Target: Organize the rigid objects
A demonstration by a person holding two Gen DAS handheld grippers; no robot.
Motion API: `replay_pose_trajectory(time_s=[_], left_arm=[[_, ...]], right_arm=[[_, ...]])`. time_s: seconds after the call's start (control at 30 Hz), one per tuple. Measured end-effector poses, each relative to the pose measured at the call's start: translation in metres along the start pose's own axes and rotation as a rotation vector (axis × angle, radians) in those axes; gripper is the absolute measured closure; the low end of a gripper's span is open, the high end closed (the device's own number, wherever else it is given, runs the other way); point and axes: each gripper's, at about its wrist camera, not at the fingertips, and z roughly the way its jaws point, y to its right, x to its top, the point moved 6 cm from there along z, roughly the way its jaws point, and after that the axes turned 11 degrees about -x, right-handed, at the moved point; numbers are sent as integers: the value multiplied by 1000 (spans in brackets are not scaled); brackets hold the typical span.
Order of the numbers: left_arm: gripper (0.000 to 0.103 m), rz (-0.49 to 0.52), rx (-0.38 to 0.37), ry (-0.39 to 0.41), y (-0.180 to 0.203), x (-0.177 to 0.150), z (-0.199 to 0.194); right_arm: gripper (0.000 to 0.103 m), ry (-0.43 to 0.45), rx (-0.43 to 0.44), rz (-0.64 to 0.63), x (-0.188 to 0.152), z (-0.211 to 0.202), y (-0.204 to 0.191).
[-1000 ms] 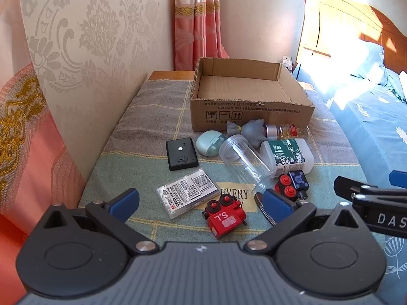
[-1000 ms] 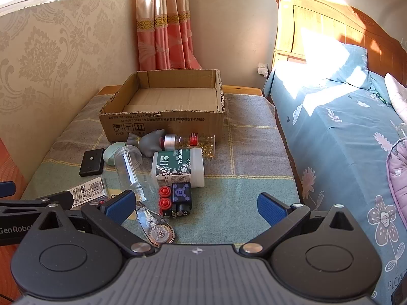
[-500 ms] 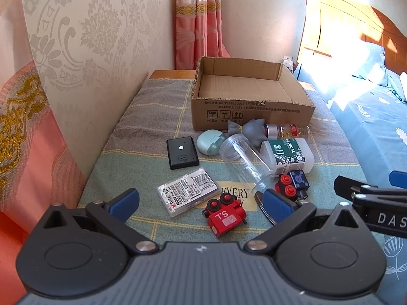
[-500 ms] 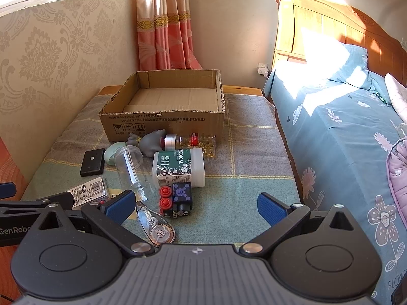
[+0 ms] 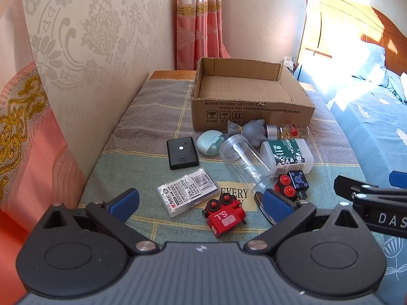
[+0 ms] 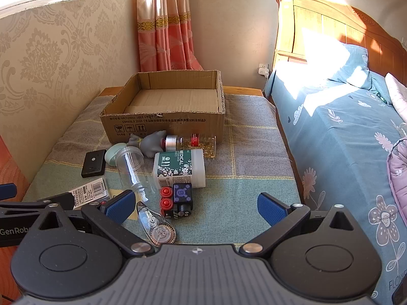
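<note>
An open, empty cardboard box point(image 5: 250, 113) point(image 6: 165, 124) stands at the back of the blanket-covered table. In front of it lie a black device point(image 5: 182, 152), a mint round case point(image 5: 211, 142), a clear plastic tube point(image 5: 244, 162), a grey toy figure point(image 5: 250, 133), a pill bottle point(image 6: 195, 141), a white "MEDICAL" bottle point(image 5: 288, 155) point(image 6: 180, 169), a clear card case point(image 5: 188, 192), a red toy train point(image 5: 225, 217), a black-and-red cube toy point(image 6: 178, 199) and a correction tape point(image 6: 156, 225). My left gripper point(image 5: 199, 204) is open above the red train and card case. My right gripper point(image 6: 195, 207) is open near the cube toy.
A patterned wall point(image 5: 89, 50) runs along the table's left side. A bed with blue bedding point(image 6: 343, 132) and a wooden headboard lies on the right. A pink curtain point(image 6: 162, 25) hangs behind the box. The right gripper's arm shows at the left wrist view's right edge point(image 5: 374, 203).
The left gripper's view has shifted very slightly; the objects and the right gripper have not visibly moved.
</note>
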Motion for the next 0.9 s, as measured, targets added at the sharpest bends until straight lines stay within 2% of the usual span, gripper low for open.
replay_pose_trajectory(time_s=[0.9], left_arm=[[1,6,1,20,1,4,-6]], right_arm=[[0,20,10,-9,5,-5,-1]])
